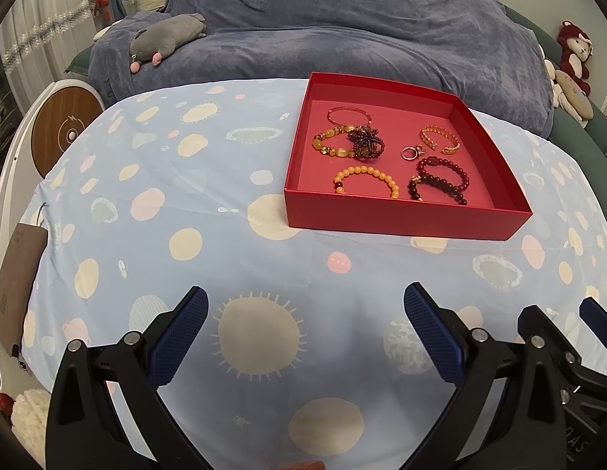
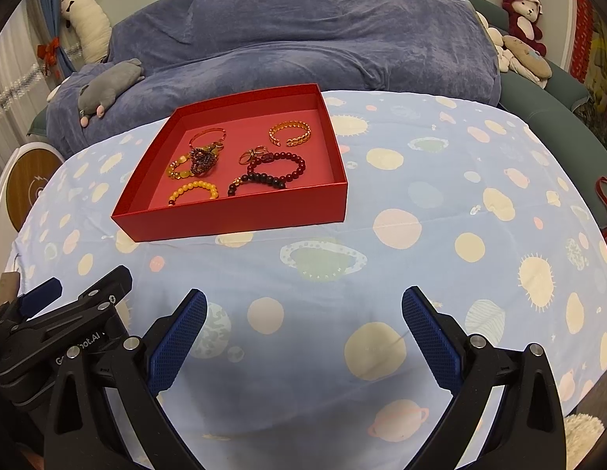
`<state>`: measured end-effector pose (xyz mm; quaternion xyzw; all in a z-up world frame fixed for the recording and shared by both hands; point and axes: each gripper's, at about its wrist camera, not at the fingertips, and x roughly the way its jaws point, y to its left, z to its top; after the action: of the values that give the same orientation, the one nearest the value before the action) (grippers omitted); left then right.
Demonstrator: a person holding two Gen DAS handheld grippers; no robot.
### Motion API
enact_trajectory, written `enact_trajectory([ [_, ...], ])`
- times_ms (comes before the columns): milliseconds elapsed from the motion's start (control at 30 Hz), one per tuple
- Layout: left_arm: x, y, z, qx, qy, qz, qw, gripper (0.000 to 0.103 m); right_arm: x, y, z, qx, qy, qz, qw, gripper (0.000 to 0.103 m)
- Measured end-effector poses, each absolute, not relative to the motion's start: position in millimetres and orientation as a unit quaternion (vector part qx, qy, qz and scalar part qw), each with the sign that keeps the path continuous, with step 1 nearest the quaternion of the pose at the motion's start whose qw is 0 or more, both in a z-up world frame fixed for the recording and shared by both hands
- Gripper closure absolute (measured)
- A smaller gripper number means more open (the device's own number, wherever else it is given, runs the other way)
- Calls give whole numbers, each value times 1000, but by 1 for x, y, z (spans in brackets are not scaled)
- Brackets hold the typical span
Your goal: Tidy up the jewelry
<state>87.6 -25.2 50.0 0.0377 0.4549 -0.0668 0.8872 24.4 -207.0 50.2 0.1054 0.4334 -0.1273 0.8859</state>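
A shallow red box (image 1: 401, 219) (image 2: 233, 217) sits on the table's planet-print blue cloth (image 1: 186, 203) (image 2: 440, 203). Inside lie a yellow bead bracelet (image 1: 366, 180) (image 2: 194, 190), a dark red bead bracelet (image 1: 440, 180) (image 2: 272, 174), a gold chain cuff (image 1: 440, 139) (image 2: 289, 133), a thin rose-gold bangle (image 1: 348, 113) (image 2: 207, 135), an amber bead bracelet (image 1: 331, 143) under a tangled garnet strand (image 1: 366, 141) (image 2: 201, 160), and rings (image 1: 411, 152) (image 2: 252, 154). My left gripper (image 1: 305, 305) and right gripper (image 2: 303, 305) hover open over the cloth, near of the box, holding nothing.
A blue-grey blanket (image 1: 342, 31) covers a sofa behind the table, with a grey plush (image 1: 166, 39) on it. Stuffed toys (image 2: 522, 19) sit at the back right. A round wood-faced device (image 1: 64, 129) stands at the left, and a brown tag (image 1: 13, 274) lies at the table's left edge.
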Motion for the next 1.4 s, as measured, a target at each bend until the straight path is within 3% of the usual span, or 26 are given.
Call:
enact_trajectory([
  [1400,91,-25,48,44,455,-65,887,7,25,-206,51,103,434,-128,886,7],
])
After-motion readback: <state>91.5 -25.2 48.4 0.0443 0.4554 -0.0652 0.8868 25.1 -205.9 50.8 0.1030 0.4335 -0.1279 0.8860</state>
